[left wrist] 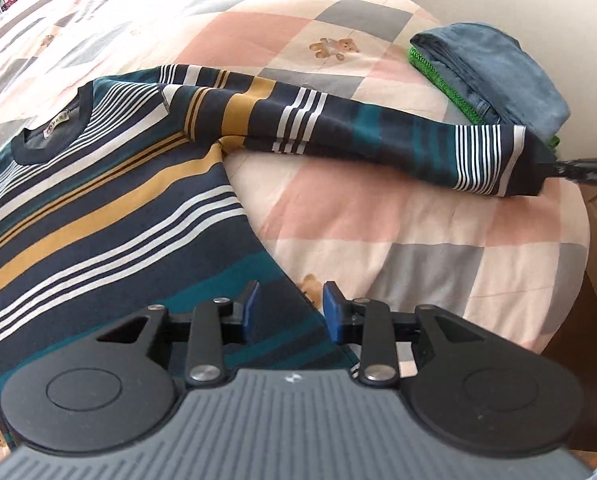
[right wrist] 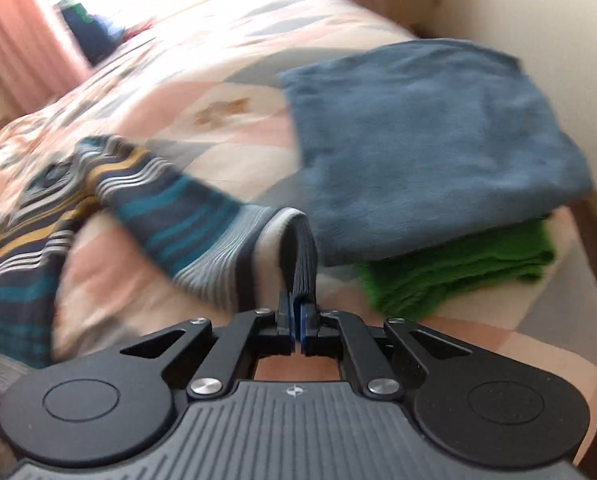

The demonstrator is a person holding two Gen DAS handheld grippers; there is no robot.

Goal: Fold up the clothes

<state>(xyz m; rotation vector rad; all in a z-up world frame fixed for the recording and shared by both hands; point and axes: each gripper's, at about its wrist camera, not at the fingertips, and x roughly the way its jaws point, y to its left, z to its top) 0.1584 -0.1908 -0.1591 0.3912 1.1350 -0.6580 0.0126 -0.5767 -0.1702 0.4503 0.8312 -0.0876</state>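
Our right claw [right wrist: 297, 316] pinches the cuff [right wrist: 298, 248] of the soft, floppy striped sweater [left wrist: 98, 208]. Our left claw [left wrist: 291, 306] hangs open over its side edge, a good place to grab.

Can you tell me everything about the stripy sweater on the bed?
The striped sweater looks like soft knit, with navy, teal, white and mustard bands and a dark round collar with a label inside. Its body lies flat on the checked quilt. One sleeve stretches sideways toward folded clothes. The right gripper pinches its dark cuff; the left gripper hovers open above its side edge.
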